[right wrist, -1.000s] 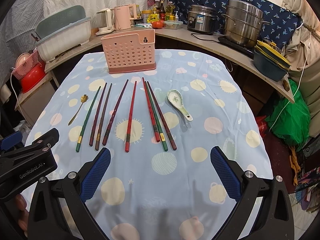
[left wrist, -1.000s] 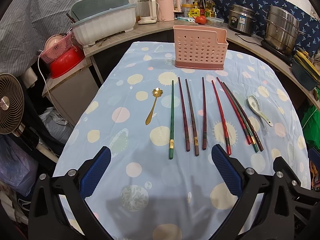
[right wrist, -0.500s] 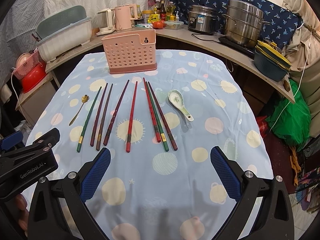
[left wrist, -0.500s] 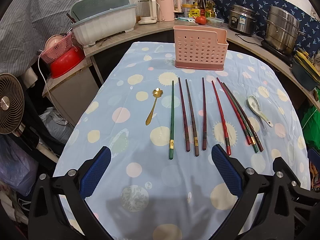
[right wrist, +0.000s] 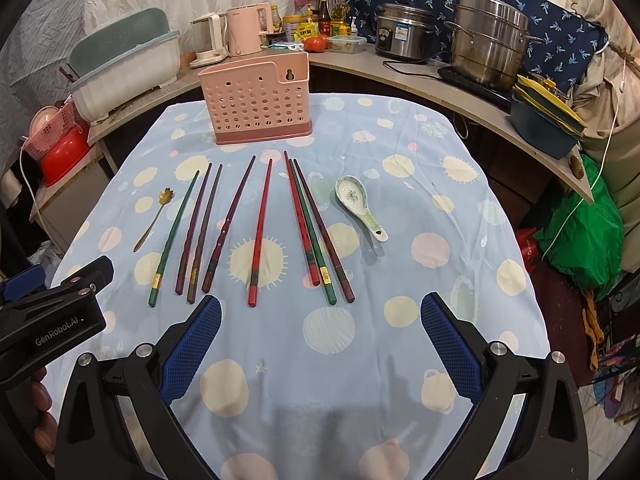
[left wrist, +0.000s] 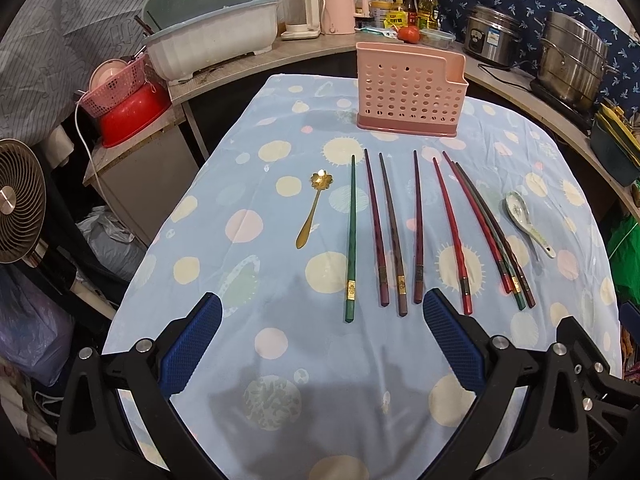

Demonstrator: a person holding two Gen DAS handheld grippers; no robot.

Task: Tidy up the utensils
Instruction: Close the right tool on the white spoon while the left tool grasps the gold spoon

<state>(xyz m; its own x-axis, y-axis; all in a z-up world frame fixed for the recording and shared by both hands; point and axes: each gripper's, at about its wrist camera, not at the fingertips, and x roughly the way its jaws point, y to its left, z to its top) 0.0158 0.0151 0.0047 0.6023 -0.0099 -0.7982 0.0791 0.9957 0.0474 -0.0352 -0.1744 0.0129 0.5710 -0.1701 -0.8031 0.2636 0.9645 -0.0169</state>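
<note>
A pink perforated utensil holder [left wrist: 410, 90] [right wrist: 258, 100] stands upright at the far end of the table. Several chopsticks lie side by side in front of it, from a green one [left wrist: 351, 236] [right wrist: 173, 236] to a red one [left wrist: 452, 232] [right wrist: 260, 232] and a tight bunch [left wrist: 490, 236] [right wrist: 316, 228]. A gold spoon [left wrist: 312, 208] [right wrist: 154, 216] lies at the left, a white ceramic spoon [left wrist: 526, 220] [right wrist: 360, 206] at the right. My left gripper [left wrist: 320, 344] and right gripper [right wrist: 320, 340] are both open and empty, above the near end of the table.
The table wears a blue spotted cloth [left wrist: 248, 352]. A curved counter behind holds a dish rack [left wrist: 212, 48], kettles [left wrist: 340, 8], a rice cooker [right wrist: 406, 36] and a steel pot [right wrist: 488, 36]. A fan [left wrist: 16, 208] stands at the left.
The right gripper view has drifted very slightly; the left has not visibly moved. Nothing on the table has shifted.
</note>
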